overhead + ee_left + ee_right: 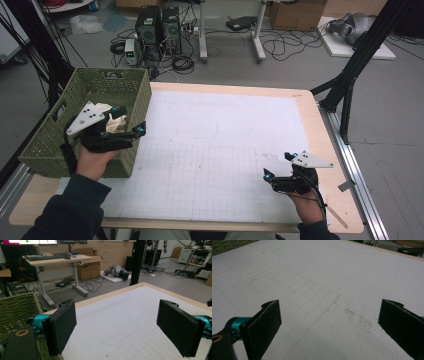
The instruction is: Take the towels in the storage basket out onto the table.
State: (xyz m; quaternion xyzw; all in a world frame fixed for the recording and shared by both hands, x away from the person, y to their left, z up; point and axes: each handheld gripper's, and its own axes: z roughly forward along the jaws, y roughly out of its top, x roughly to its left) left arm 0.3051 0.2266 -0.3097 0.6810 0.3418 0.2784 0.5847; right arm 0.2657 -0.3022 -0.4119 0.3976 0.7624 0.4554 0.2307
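Note:
A green woven basket (60,137) stands at the table's left edge with pale cloth (112,120) lying inside it. My left gripper (129,120) hovers open over the basket's right rim, nothing between its jaws. In the left gripper view the left gripper (125,325) looks across the white mat (120,322), the basket (15,312) at its left. My right gripper (279,166) stands open low over the mat's front right, holding nothing. In the right gripper view the right gripper (329,322) spans bare gridded mat (317,290).
The white gridded mat (220,145) covers most of the wooden table (330,150). A black frame leg (350,80) stands off the right side. Computer towers (157,30) and cables lie on the floor beyond the far edge.

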